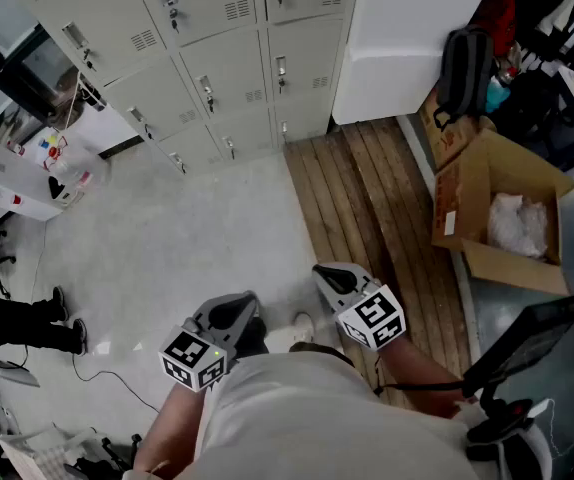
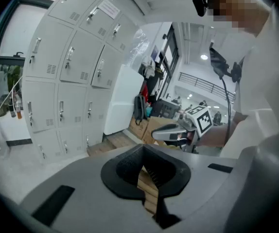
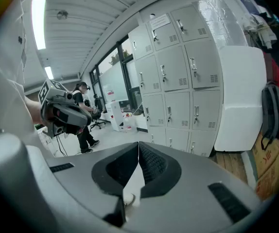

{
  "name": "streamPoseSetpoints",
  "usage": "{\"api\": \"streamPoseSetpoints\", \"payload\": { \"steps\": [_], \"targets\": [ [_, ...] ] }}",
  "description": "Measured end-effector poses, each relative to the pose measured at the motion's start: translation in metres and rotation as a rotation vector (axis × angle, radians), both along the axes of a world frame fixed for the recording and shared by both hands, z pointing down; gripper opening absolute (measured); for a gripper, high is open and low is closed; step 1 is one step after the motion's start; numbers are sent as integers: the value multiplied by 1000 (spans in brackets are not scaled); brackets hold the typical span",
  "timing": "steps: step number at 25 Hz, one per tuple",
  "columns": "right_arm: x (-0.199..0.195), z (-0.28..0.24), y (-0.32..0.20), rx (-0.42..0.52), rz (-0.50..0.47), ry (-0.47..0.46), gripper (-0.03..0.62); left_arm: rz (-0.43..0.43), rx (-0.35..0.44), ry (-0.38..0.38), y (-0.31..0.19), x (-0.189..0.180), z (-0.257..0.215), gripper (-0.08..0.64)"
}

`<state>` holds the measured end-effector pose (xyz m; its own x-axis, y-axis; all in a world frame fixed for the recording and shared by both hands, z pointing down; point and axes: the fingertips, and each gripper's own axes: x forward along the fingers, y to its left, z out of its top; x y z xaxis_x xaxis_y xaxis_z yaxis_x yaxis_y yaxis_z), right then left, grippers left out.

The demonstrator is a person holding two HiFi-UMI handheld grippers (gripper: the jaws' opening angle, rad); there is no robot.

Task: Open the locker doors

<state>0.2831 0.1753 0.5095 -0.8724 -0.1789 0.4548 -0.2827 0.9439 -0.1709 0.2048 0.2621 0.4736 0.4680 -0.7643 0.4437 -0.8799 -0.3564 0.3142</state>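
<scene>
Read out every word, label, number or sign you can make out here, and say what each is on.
Nothing is legible in any view.
White paper notice on an upper grey metal locker door: too blurred to read.
White label on the brown cardboard box: too small to read.
Black-and-white square-marker cubes: patterns only, no letters.

Two grippers near 6 o'clock of head view: left gripper (image 1: 250, 300), right gripper (image 1: 320, 269). Twelve locker doors (image 3: 171, 72) counted in right gripper view, three columns by four rows. One open cardboard box (image 1: 457, 198) at 3 o'clock. One black backpack (image 1: 464, 68) at 2 o'clock. One bystander (image 1: 17, 323) at 8 o'clock, two dark shoes (image 1: 79, 336).
</scene>
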Motion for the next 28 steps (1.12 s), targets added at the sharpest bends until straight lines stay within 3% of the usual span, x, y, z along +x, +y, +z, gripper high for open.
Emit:
{"api": "streamPoseSetpoints", "payload": {
  "steps": [7, 15, 22, 28],
  "targets": [
    [-52, -2, -11, 70, -23, 15, 18, -21, 57, 22, -10, -54, -5, 11],
    [-180, -52, -75, 201, 24, 26, 18, 5, 175, 20, -46, -170, -46, 11],
    [-310, -123, -142, 322, 114, -81, 21, 39, 231, 9, -45, -275, -72, 11],
    [-384, -176, -198, 395, 179, -178, 23, -16, 249, 10, -55, -337, -73, 12]
  ]
}}
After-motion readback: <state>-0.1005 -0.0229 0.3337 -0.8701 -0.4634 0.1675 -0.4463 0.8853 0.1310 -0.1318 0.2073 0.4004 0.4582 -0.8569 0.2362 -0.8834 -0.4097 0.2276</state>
